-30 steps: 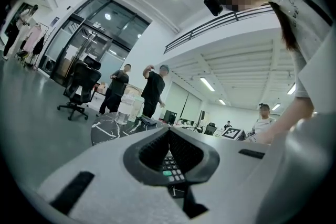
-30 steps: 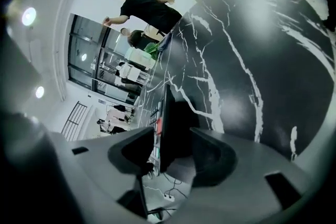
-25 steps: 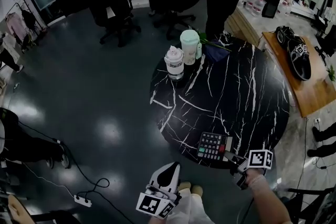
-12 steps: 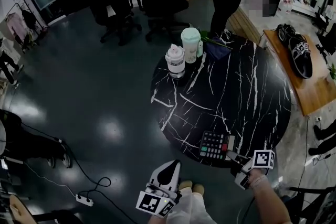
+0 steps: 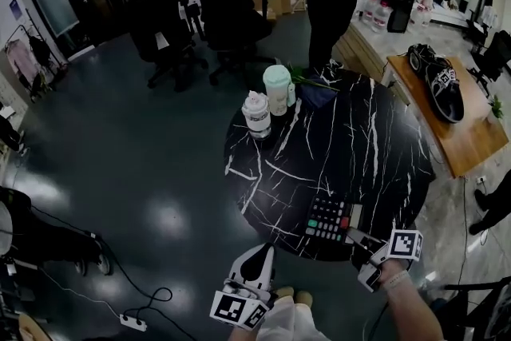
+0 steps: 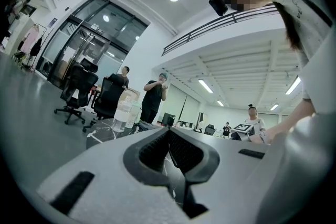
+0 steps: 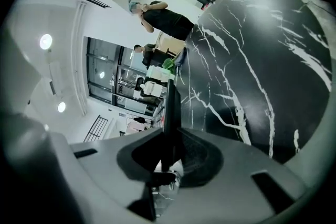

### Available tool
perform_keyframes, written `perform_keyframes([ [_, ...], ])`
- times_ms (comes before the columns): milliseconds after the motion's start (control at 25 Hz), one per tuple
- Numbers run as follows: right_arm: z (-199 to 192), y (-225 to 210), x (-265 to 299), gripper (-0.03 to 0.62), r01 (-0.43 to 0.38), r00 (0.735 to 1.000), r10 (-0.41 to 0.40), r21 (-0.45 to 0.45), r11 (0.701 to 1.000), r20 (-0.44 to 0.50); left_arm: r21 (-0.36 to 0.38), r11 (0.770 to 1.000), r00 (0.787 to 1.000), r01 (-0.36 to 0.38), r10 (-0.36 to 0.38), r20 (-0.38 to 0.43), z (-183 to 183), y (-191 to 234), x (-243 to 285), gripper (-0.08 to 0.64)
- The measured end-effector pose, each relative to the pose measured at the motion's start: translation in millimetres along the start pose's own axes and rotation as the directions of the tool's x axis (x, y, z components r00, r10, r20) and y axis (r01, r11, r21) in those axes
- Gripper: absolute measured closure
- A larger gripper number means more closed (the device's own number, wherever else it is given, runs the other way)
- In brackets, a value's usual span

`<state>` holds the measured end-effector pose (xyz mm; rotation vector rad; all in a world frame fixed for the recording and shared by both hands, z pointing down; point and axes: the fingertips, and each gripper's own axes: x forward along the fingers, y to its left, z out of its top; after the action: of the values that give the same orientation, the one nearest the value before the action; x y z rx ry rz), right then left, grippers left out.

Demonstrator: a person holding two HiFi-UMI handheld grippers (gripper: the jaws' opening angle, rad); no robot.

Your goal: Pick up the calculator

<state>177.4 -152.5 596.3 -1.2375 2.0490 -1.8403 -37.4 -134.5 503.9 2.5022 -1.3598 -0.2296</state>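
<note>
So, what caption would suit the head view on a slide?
Right hand-held gripper shut on the calculator at the edge of a black marble table.

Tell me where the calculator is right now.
In the head view it is at the lower right: the calculator is at the near edge of the black marble table, its right end clamped in the jaws of the right gripper.

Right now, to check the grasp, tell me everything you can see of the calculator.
The calculator is a flat, dark, plastic-looking slab with a grid of dark keys, some green ones and a red one. It is at the near rim of the black marble table. The right hand-held gripper is shut on its near end; that gripper's view shows it edge-on between the pads. Whether it rests on the table cannot be told.
</note>
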Motion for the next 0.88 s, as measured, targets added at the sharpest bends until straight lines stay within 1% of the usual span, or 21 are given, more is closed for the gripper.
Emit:
perform_keyframes([
  [120, 9, 26, -10, 0.529, -0.06, 0.998, 0.06, -0.001, 0.998, 0.034, 0.014, 1.0, 0.999, 0.023, -0.023, 0.024, 17, -8, 8, 0.554],
  [280, 18, 58, -25, 0.529, -0.107, 0.992, 0.109, -0.028, 0.994, 0.068, 0.025, 0.999, 0.998, 0.042, -0.043, 0.04, 33, -13, 15, 0.554],
  [360, 20, 68, -32, 0.529, -0.113, 0.99, 0.115, -0.028, 0.993, 0.078, 0.029, 0.998, 0.998, 0.048, -0.049, 0.044, 39, -16, 17, 0.554],
  [480, 21, 77, -42, 0.529, -0.112, 0.989, 0.112, -0.004, 0.994, 0.094, 0.04, 0.997, 0.997, 0.06, -0.062, 0.048, 48, -21, 18, 0.554],
  [600, 21, 91, -49, 0.529, -0.134, 0.985, 0.133, 0.003, 0.991, 0.11, 0.048, 0.997, 0.996, 0.068, -0.07, 0.055, 56, -23, 18, 0.553],
  [880, 20, 119, -58, 0.529, -0.175, 0.976, 0.182, -0.072, 0.982, 0.119, 0.065, 0.993, 0.993, 0.097, -0.102, 0.067, 71, -34, 18, 0.554],
])
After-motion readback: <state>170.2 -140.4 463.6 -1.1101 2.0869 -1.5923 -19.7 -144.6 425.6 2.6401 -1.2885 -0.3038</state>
